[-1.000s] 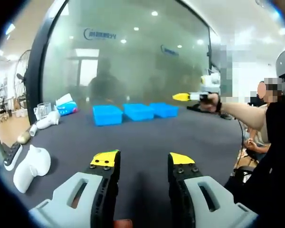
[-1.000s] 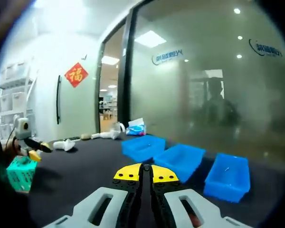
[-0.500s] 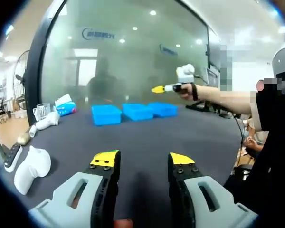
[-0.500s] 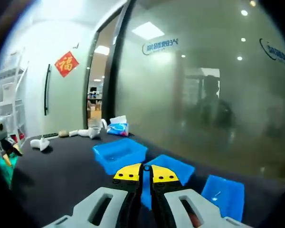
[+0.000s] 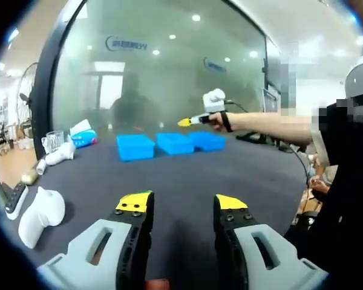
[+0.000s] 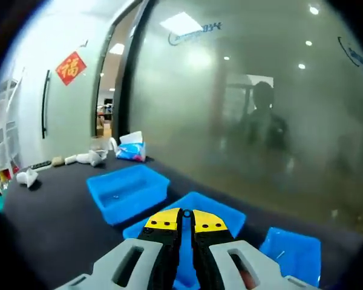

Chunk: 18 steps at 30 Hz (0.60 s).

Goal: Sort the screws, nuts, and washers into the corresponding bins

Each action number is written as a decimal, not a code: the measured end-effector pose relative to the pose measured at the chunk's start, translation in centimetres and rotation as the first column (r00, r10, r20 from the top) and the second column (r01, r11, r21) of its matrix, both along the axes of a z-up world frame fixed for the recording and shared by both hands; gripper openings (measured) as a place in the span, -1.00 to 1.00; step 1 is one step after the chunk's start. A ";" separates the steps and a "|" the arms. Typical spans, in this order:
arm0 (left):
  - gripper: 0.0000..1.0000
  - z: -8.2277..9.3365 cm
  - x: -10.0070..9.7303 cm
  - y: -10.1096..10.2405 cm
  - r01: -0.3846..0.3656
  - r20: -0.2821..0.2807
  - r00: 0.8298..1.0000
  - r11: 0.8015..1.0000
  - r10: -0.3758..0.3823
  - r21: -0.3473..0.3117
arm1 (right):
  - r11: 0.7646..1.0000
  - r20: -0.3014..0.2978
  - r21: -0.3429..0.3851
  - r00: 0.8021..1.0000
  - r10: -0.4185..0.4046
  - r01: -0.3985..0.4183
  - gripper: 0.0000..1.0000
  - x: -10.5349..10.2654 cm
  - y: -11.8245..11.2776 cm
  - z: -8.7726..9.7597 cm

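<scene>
My right gripper (image 6: 186,219) is pressed closed, yellow tips together, above the middle blue bin (image 6: 196,212); whether anything is pinched I cannot tell. My outstretched arm (image 5: 272,122) carries it over the three bins (image 5: 172,143). My left gripper (image 5: 180,203) gapes wide, empty, above the dark table (image 5: 187,175).

Three blue bins (image 5: 136,145) (image 5: 176,142) (image 5: 209,139) stand in a row on the dark table (image 5: 187,178). Two grippers: the left (image 5: 180,208) and the right (image 5: 185,122). White objects left of the bins: too blurred to count.
</scene>
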State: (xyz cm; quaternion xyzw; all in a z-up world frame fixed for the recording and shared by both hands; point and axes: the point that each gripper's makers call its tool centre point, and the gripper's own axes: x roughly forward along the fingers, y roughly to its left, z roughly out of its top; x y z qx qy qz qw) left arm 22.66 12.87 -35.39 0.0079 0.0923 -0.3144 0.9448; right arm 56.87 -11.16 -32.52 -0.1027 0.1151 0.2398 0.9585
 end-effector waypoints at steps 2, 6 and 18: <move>-0.24 0.0 0.0 0.0 -0.001 0.003 1.000 1.000 0.001 0.009 | 1.000 0.001 0.005 1.000 -0.004 0.004 -0.93 0.2 -0.1 -0.1; -0.24 0.2 -0.1 0.0 0.000 0.004 1.000 1.000 0.000 0.004 | 1.000 0.003 0.027 1.000 -0.007 0.007 -0.93 0.3 0.1 0.2; -0.25 0.1 -0.1 0.0 -0.004 0.013 1.000 1.000 0.004 0.022 | 1.000 0.024 -0.011 1.000 0.011 -0.011 -0.79 -0.7 0.6 0.0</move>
